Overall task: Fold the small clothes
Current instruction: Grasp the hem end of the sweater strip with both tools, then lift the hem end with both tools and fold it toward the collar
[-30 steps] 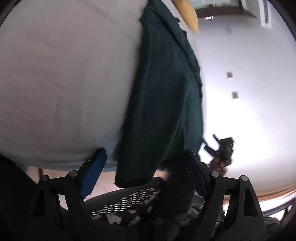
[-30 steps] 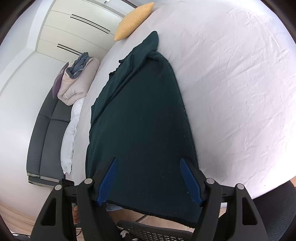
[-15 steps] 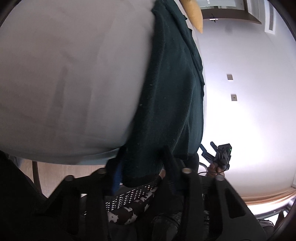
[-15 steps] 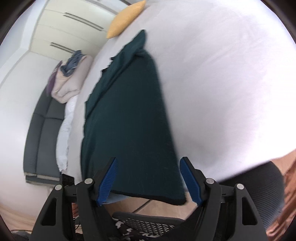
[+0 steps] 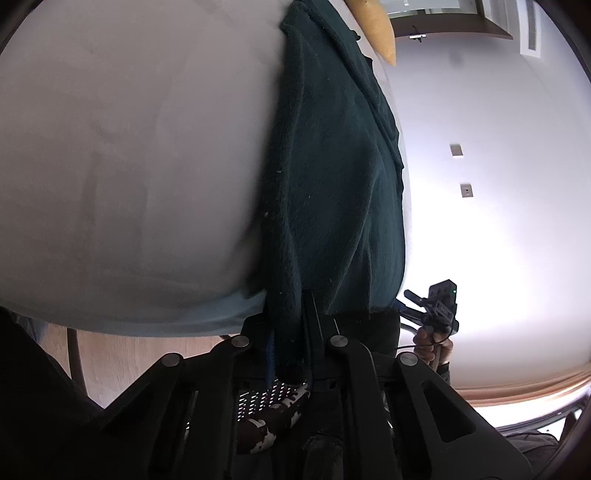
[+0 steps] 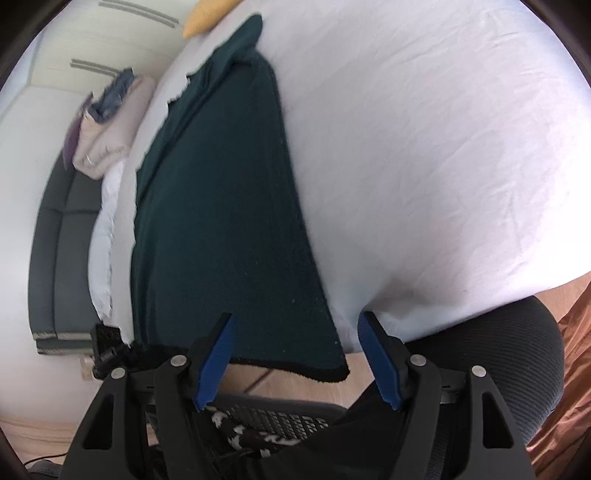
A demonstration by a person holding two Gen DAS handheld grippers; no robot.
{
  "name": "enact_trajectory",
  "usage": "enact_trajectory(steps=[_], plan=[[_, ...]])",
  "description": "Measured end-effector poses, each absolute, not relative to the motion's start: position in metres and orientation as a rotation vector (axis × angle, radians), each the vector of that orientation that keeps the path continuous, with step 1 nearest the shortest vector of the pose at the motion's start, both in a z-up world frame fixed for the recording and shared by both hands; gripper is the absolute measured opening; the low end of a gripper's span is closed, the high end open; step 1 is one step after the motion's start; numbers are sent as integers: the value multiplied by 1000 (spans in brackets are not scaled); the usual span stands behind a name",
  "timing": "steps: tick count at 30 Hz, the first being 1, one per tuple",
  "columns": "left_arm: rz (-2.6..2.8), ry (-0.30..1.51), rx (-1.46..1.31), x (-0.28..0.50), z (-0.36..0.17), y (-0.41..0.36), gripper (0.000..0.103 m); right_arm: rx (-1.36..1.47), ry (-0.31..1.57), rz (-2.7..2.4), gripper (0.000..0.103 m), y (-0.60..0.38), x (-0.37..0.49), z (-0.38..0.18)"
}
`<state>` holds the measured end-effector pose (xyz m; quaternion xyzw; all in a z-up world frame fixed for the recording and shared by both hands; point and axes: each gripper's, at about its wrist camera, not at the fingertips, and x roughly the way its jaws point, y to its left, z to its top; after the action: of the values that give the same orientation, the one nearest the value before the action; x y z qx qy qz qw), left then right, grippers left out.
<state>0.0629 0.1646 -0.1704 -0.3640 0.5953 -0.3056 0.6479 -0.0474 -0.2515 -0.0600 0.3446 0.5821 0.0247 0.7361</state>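
Note:
A dark green knitted garment lies lengthwise on the white bed, its hem hanging over the near edge. My left gripper is shut on the left hem corner of the garment. In the right wrist view the same garment lies on the bed. My right gripper is open, its blue pads either side of the right hem corner, not touching it.
A yellow pillow lies at the far end of the bed. A grey sofa with folded bedding stands to the left. A black mesh chair is at the near bed edge.
My left gripper moved forward and closed on the left hem corner. My right gripper shifted right along the hem and stayed open.

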Motion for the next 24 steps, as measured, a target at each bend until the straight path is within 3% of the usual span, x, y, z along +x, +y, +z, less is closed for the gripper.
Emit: enact_trajectory(steps=[6,12,15,24], plan=[[-696,1345,-830,59,-171,169,9,736,1352,65,63,-248,-40,-66],[-698,1341,-825,58,-171,171,7,782,1321,88,24,-252,-49,-70],[-700,1334,-818,56,-168,170,6,794,1275,117,14,-251,-56,-63],[-739,1223,-792,55,-135,170,5,820,1116,189,10,-251,-55,-32]])
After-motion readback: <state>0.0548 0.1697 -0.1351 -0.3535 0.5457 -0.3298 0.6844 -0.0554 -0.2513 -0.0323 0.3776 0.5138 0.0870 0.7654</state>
